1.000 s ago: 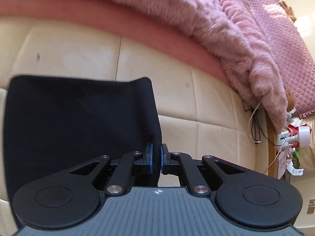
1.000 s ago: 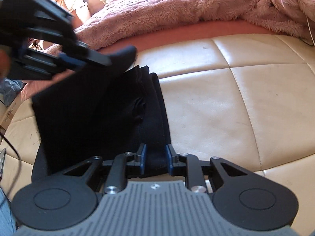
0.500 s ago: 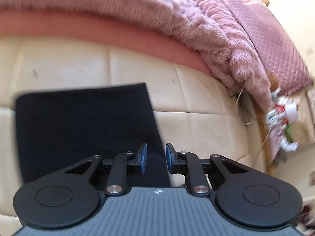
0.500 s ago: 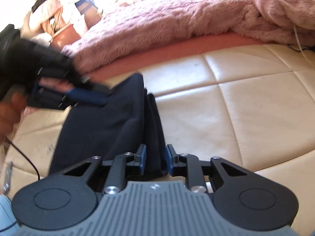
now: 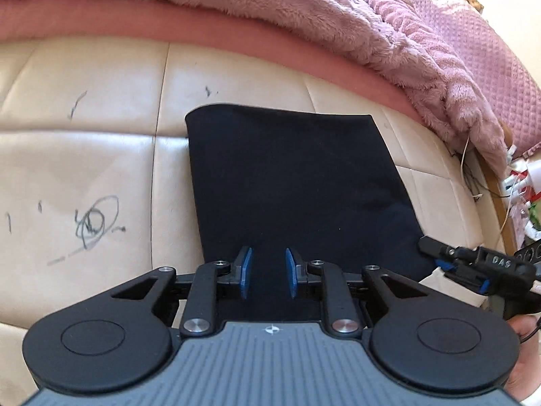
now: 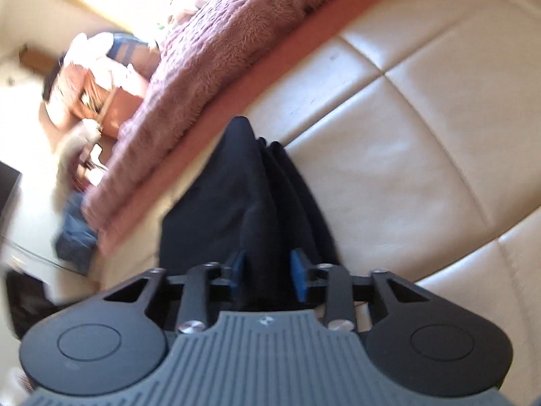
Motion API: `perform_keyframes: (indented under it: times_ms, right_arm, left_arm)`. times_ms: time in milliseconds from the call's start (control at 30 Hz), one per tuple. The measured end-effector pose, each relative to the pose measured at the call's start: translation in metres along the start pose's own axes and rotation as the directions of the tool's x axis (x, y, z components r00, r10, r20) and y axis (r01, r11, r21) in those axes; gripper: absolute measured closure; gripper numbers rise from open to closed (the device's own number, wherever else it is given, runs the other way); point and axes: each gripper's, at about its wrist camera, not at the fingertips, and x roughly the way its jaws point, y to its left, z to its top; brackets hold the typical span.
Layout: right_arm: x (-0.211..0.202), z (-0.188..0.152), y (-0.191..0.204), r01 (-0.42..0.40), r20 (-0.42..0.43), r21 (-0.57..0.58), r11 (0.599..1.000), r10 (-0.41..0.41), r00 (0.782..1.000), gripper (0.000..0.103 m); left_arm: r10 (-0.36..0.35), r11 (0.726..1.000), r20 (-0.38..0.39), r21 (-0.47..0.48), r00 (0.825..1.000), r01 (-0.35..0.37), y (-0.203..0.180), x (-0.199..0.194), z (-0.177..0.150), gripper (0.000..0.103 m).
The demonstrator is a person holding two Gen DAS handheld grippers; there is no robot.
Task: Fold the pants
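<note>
The black pants (image 5: 294, 186) lie folded into a flat rectangle on the cream quilted leather surface (image 5: 94, 155). My left gripper (image 5: 267, 272) is open and empty, above the near edge of the fold. The right gripper (image 5: 449, 267) shows at the right edge of the left wrist view, by the fold's near right corner. In the right wrist view, my right gripper (image 6: 268, 272) is open with the stacked layers of the pants (image 6: 243, 196) between its blue pads, not clamped.
A fluffy pink blanket (image 5: 304, 10) and a pink quilted cover (image 5: 490, 40) lie along the far edge. Cables and small items (image 5: 517, 182) sit at the right. Pen scribbles (image 5: 94, 220) mark the leather on the left. Clutter and a basket (image 6: 98, 88) stand beyond the blanket.
My left gripper opened, let go of the pants' edge and shifted left over the fold. The folded layer now lies flat. The right wrist view has tilted and drawn closer.
</note>
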Motion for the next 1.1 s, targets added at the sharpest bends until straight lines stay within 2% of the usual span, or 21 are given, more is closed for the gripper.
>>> perform_keyframes:
  times_ms: [67, 167, 233, 267, 333, 367, 467, 567, 667, 733, 833, 900, 967, 1100]
  right_arm:
    - [-0.008, 0.003, 0.011, -0.014, 0.007, -0.006, 1.000, 0.014, 1.000, 0.099]
    - [-0.033, 0.005, 0.051, -0.008, 0.065, -0.133, 0.991, 0.017, 0.998, 0.101]
    - [-0.043, 0.004, 0.066, 0.056, 0.086, -0.193, 0.980, -0.039, 0.995, 0.101]
    - [-0.041, 0.002, 0.066, 0.119, 0.083, -0.212, 0.970, -0.103, 0.991, 0.101]
    - [-0.026, -0.002, 0.055, 0.236, 0.074, -0.222, 0.946, -0.225, 0.971, 0.101]
    - [-0.019, -0.005, 0.046, 0.271, 0.067, -0.219, 0.937, -0.262, 0.963, 0.101]
    - [-0.003, -0.012, 0.029, 0.313, 0.058, -0.201, 0.928, -0.308, 0.950, 0.101]
    - [0.010, -0.016, 0.024, 0.350, 0.065, -0.245, 0.904, -0.345, 0.936, 0.101]
    - [0.008, -0.015, 0.023, 0.349, 0.058, -0.240, 0.906, -0.345, 0.937, 0.099]
    - [0.003, -0.013, 0.028, 0.358, 0.059, -0.280, 0.891, -0.356, 0.932, 0.091]
    - [-0.012, -0.008, 0.038, 0.395, 0.102, -0.329, 0.858, -0.384, 0.918, 0.081]
    - [-0.019, 0.003, 0.048, 0.406, 0.142, -0.354, 0.843, -0.381, 0.914, 0.081]
    - [-0.019, 0.016, 0.057, 0.372, 0.160, -0.379, 0.847, -0.336, 0.928, 0.083]
    - [0.012, 0.041, 0.081, 0.326, 0.176, -0.458, 0.827, -0.275, 0.945, 0.095]
  left_arm:
    - [-0.029, 1.000, 0.010, -0.012, 1.000, 0.029, 0.002, -0.001, 0.000, 0.080]
    - [-0.045, 0.999, 0.025, 0.017, 0.999, 0.045, 0.001, -0.003, -0.001, 0.083]
    - [-0.027, 0.998, 0.019, 0.066, 0.999, 0.025, -0.004, 0.003, -0.003, 0.086]
    - [-0.018, 0.997, 0.008, 0.081, 1.000, 0.017, -0.006, 0.007, -0.005, 0.089]
    - [0.005, 0.995, -0.009, 0.101, 1.000, -0.004, -0.010, 0.016, -0.008, 0.092]
    - [0.010, 0.994, -0.012, 0.105, 1.000, -0.008, -0.011, 0.019, -0.010, 0.092]
    - [0.047, 0.991, -0.007, 0.128, 0.999, -0.046, -0.013, 0.027, -0.014, 0.097]
    - [0.031, 0.995, -0.013, 0.099, 0.999, -0.029, -0.008, 0.031, -0.013, 0.097]
    - [0.023, 0.995, -0.021, 0.098, 1.000, -0.021, -0.009, 0.025, -0.010, 0.097]
    - [0.003, 0.994, -0.010, 0.105, 1.000, -0.002, -0.009, 0.016, -0.008, 0.096]
    - [-0.007, 0.993, 0.056, 0.116, 0.998, 0.000, -0.008, 0.000, 0.003, 0.094]
    - [0.012, 0.993, 0.097, 0.118, 0.995, -0.024, -0.007, -0.003, 0.015, 0.094]
    - [0.025, 0.993, 0.123, 0.110, 0.992, -0.039, -0.006, 0.000, 0.029, 0.094]
    - [0.041, 0.995, 0.166, 0.084, 0.985, -0.056, -0.005, 0.011, 0.047, 0.094]
